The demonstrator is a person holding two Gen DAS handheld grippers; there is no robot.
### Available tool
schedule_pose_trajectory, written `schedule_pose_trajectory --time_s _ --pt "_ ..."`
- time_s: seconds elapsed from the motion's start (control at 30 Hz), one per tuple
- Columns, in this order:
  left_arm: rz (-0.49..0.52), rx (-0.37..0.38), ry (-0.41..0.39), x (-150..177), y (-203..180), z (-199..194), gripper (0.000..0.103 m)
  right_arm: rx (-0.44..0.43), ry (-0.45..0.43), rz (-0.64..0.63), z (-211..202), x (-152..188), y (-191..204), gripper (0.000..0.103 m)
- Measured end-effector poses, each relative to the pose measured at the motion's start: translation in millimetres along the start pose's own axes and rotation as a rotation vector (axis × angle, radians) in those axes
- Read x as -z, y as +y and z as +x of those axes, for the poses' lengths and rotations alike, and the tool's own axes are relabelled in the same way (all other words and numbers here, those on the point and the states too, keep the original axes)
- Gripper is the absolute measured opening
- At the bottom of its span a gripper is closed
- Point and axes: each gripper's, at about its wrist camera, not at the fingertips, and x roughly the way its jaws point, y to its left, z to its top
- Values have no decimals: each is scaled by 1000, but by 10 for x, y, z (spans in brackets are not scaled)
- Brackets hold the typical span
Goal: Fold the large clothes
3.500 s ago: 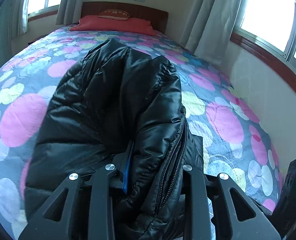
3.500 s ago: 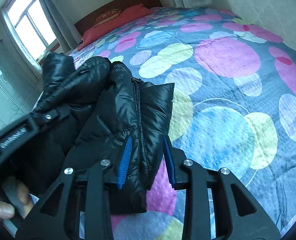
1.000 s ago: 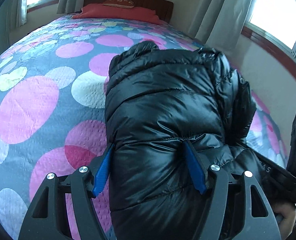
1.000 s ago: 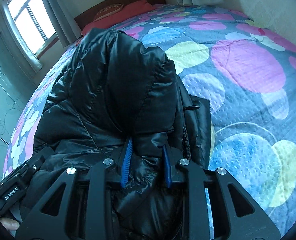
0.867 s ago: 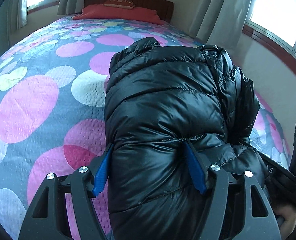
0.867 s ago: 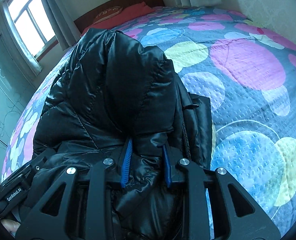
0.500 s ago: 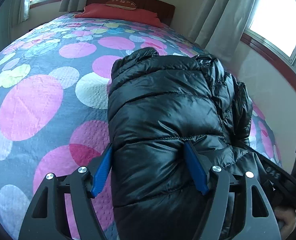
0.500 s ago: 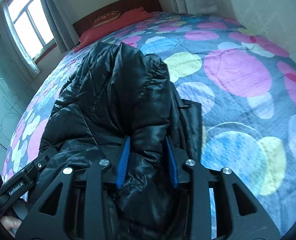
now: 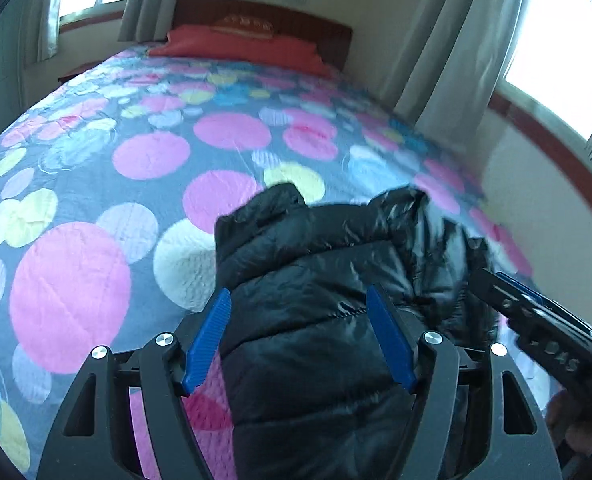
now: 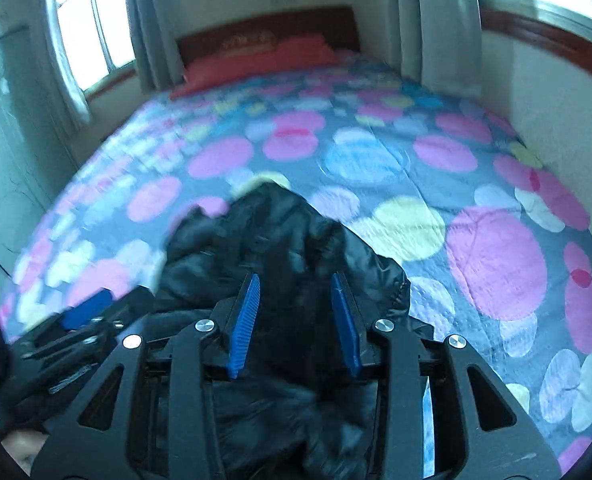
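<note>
Since a second ago, the right gripper [image 10: 296, 312] has been opened; the jacket [image 9: 320, 312] lies on the bed [image 9: 96, 200] between both grippers' spread jaws, left gripper [image 9: 300, 336] wider. Only the right view shows its zipper edge.

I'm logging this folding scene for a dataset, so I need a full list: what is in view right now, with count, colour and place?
puffer jacket: 1, shiny black, bunched on the near part of the bed, between both grippers' fingers
bedspread: 1, grey with pink, yellow and blue circles, covering the bed
pillow: 1, red, at the head of the bed
headboard: 1, dark brown wood, against the far wall
curtains: pale grey, beside the windows
windows: bright, on the side walls
left gripper: 1, black with blue pads, jaws apart around the jacket
right gripper: 1, black with blue pads, jaws apart over the jacket
</note>
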Motion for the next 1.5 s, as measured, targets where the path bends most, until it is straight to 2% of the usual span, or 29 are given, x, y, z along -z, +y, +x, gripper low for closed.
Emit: schedule_pose_trajectory --time_s 0.13,0.27,0.6,1.03,1.5 --pt "-33 2 54 69 18 257 70 23 38 -1 208 153 -96 35" --pt "-51 -20 82 154 27 393 77 11 45 4 394 288 -173 34" --pt "-12 -89 71 294 -9 644 81 -16 52 40 745 474 -258 34" --pt "6 -122 48 364 -13 815 84 4 -13 43 853 585 -246 33" --pt "6 -121 24 414 -7 815 84 27 -49 34 820 635 -201 33"
